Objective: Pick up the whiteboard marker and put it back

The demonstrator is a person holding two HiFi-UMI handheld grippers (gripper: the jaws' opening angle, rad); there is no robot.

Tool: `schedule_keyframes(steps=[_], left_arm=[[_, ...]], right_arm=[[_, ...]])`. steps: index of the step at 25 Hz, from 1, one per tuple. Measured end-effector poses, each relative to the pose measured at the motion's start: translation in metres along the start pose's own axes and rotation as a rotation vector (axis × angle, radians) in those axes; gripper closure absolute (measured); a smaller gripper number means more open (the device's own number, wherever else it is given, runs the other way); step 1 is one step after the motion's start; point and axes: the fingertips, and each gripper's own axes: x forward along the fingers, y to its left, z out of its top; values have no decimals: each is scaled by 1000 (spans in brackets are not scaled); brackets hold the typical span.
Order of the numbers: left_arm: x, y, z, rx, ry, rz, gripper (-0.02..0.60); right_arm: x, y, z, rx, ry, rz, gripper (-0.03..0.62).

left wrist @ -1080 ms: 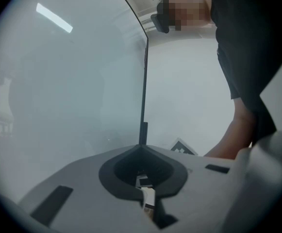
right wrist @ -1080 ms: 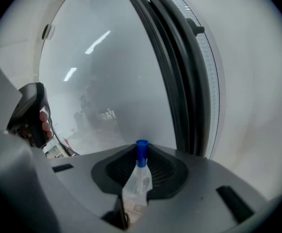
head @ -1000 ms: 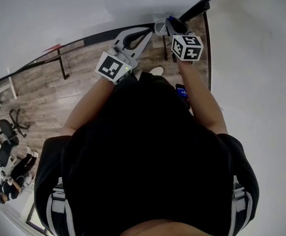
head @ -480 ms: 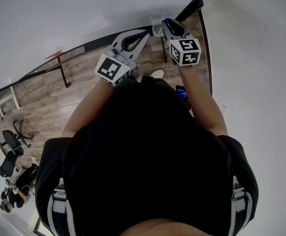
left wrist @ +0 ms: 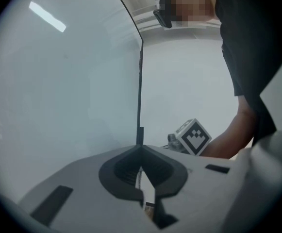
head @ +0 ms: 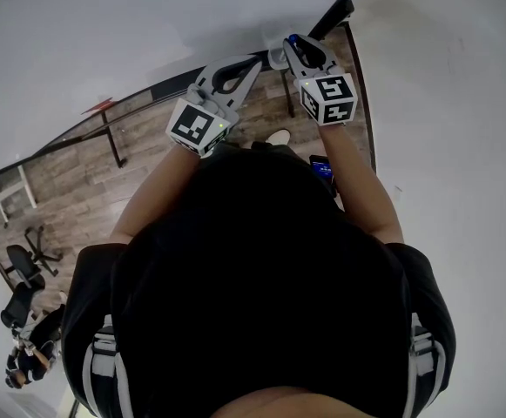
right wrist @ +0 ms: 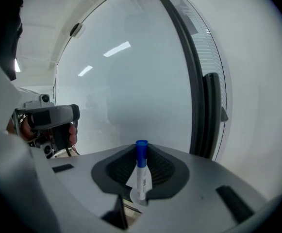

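Note:
The whiteboard marker [right wrist: 140,171], white with a blue cap, stands upright between the pads of my right gripper [right wrist: 141,152], which is shut on it. In the head view its blue cap [head: 293,38] shows at the tip of the right gripper [head: 292,43], close to the whiteboard [head: 104,33] by the board's black edge [right wrist: 199,91]. My left gripper [head: 251,59] points level at the board, a little to the left of the right one. Its jaws [left wrist: 141,148] meet at the tip with nothing between them.
The board's black bottom rail [head: 148,90] runs left from the grippers, over a wooden floor [head: 87,172]. A white wall [head: 444,103] stands at the right. Office chairs [head: 22,273] sit at the far left. A phone [head: 320,165] shows by the person's right side.
The right gripper has risen a little along the board's edge with the marker in it and rolled slightly. The left gripper has stayed about where it was.

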Motion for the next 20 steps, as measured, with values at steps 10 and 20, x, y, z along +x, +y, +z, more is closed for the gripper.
schedule_keyframes(steps=[10,20], left_arm=[[-9,-3,26,33,16,-17,578],[-13,-14,46,51,-45,-75,577]], right_arm=[[-27,6,42,-20,-50,-16,528],[-72,29,86,-45,-119,29,528]])
